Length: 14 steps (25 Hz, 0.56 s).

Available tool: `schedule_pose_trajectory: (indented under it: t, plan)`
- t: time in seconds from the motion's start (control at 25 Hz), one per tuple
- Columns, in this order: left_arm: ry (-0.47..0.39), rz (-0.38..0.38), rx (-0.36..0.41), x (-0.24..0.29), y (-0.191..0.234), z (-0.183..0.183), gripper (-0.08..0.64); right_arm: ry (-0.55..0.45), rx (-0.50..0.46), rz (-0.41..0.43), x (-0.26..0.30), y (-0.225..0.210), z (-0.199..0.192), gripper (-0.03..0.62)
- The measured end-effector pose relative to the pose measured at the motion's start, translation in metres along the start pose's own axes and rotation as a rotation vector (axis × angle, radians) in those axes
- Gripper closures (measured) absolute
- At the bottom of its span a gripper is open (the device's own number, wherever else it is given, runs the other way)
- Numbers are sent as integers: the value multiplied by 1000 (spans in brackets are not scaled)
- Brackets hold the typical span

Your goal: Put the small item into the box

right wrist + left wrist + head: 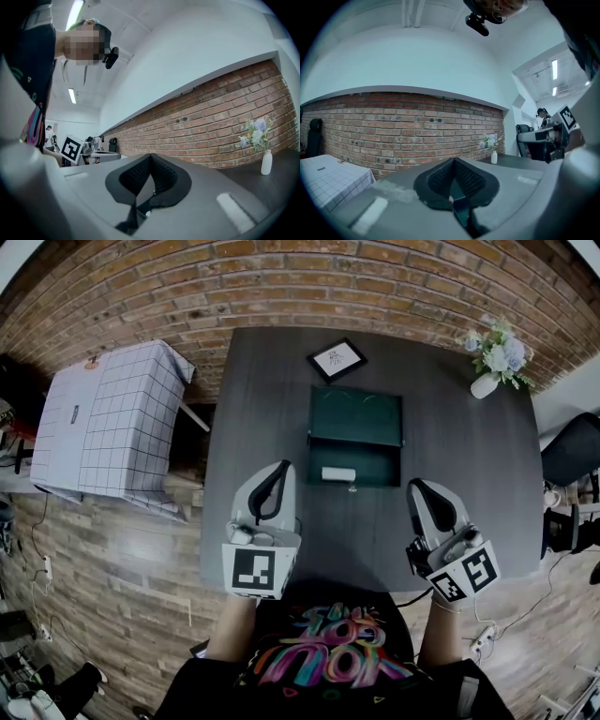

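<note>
A dark green box (pixel 355 416) lies open in the middle of the dark table (pixel 469 456), its lid folded back. A small white item (pixel 338 474) rests inside the box's front tray. My left gripper (pixel 282 466) hovers near the table's front edge, just left of the box, jaws shut with nothing between them. My right gripper (pixel 414 486) sits at the front right, also shut and empty. In the left gripper view the left gripper (pixel 453 160) points up at the brick wall; in the right gripper view the right gripper (pixel 150 155) does the same.
A framed picture (pixel 337 359) lies behind the box. A white vase of flowers (pixel 494 357) stands at the table's back right corner. A checked cloth covers a low table (pixel 112 418) to the left. A black chair (pixel 572 451) is at the right.
</note>
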<state>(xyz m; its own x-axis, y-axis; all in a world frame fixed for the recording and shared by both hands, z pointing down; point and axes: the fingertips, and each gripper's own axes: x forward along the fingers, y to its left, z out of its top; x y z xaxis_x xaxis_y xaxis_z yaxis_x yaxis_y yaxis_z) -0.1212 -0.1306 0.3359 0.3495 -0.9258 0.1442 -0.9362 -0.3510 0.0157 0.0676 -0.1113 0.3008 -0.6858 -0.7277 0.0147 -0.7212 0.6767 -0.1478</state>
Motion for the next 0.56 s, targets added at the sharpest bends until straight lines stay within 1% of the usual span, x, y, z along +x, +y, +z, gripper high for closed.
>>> schedule_pose_trajectory:
  t: [0.16,0.36,0.56]
  plan:
    - [-6,-27,-28,-2,-4,2,558,1,-11,9,2,2,2,592]
    - [20,-58,-28,-4,-14,-4,558,5,-11,9,0,1,3,592]
    - [15,-107,-36,-4,-24,-7,558,-14,-24,-1,-1,-2,7,592]
